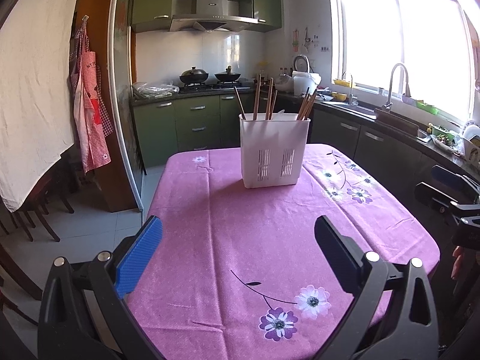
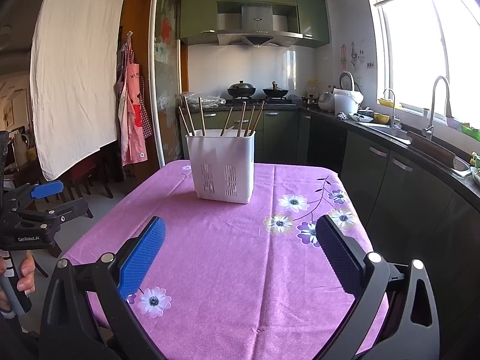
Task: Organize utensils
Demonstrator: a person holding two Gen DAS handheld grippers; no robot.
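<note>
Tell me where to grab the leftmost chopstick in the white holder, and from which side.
Grip the leftmost chopstick on its bare upper shaft, above the white holder rim, coming from above with the open left hand-held gripper. It leans left, apart from the others, so fingers probably fit either side; its lower end is hidden inside.

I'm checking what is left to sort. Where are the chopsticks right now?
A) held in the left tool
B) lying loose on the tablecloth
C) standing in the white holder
C: the chopsticks stand upright in the white holder; both tools are open and hold nothing.
</note>
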